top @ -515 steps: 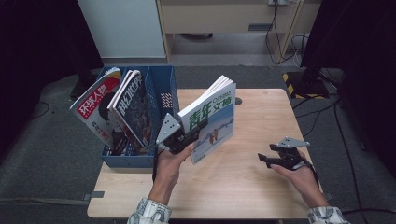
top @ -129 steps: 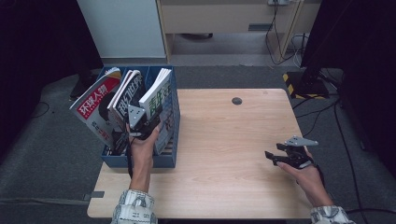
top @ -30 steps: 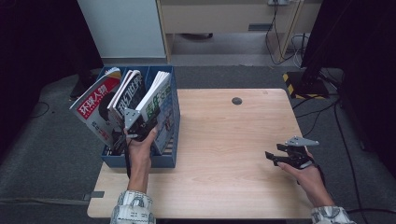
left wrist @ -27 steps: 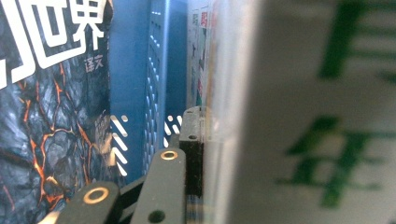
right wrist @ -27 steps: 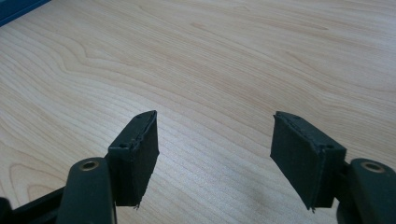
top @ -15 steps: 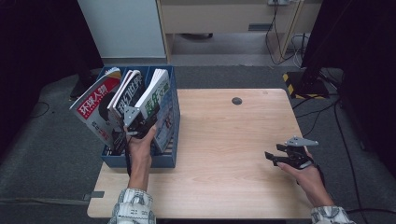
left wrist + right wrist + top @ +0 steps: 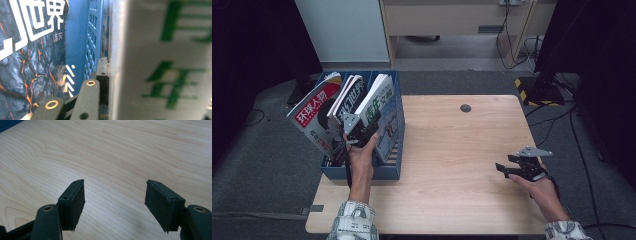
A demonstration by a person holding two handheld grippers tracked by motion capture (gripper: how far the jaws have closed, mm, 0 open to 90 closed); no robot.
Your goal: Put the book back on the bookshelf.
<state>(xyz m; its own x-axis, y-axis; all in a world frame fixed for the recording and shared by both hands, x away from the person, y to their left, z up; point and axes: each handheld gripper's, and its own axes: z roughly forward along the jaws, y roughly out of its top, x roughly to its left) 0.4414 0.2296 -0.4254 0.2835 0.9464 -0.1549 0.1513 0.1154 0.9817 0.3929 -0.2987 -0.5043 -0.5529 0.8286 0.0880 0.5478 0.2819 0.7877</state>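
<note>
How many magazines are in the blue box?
3. A red one leans at the left, a dark one stands in the middle, and a green-lettered one is at the right, by the left gripper. More may be hidden.

We look down from above the desk (image 7: 452, 150) near edge; our gripper views sit close: left against magazines (image 7: 160, 62), right over bare wood
</note>
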